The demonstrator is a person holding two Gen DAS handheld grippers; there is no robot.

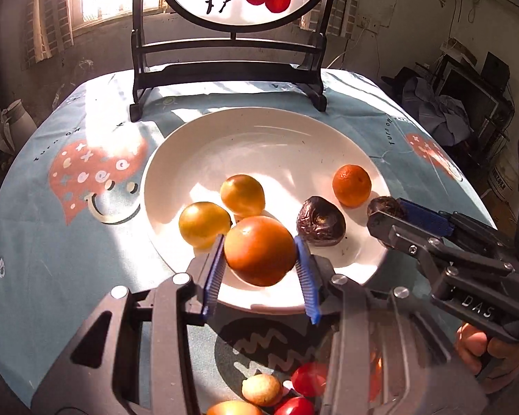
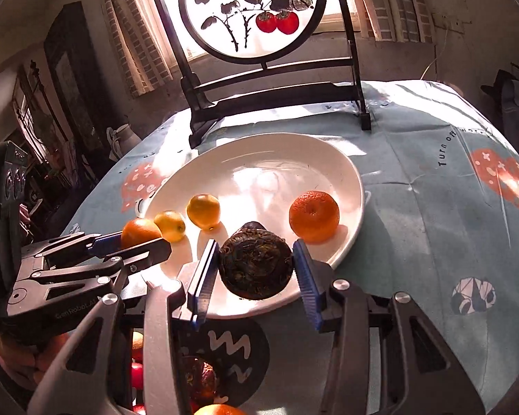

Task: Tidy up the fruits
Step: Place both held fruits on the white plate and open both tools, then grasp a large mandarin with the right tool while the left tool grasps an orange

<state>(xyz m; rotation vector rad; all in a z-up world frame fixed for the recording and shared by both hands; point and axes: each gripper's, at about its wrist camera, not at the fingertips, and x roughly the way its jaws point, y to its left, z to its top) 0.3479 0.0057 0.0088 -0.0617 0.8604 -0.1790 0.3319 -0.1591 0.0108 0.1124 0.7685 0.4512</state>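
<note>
Between my left gripper (image 1: 261,269) pads sits an orange (image 1: 259,249), clenched on both sides and held over the near rim of the white plate (image 1: 259,128); between my right gripper (image 2: 254,273) pads I clasp a dark wrinkled fruit (image 2: 255,264), likewise above the plate's near edge. Only my left camera shows the loose heap beneath my frame: a pale round fruit (image 1: 262,389) and red fruits (image 1: 308,378) lying on the tablecloth (image 1: 34,242) nearest me. My right camera shows a second dark fruit (image 2: 199,377) down there instead, in shadow under my fingers. Further out on the plate lie two yellow fruits (image 1: 204,223), close together, and a small mandarin (image 1: 351,185) apart near the right rim. My left view also shows another dark wrinkled fruit (image 1: 321,221) resting on the plate, which my right view almost hides behind the one I grip. From the left I see a hand (image 1: 491,356) wrapped round my right handle. Farthest, at the table's back edge, stands a dark wooden stand holding a round painted screen (image 2: 252,10) with two red fruits on it, sunlit windows behind
</note>
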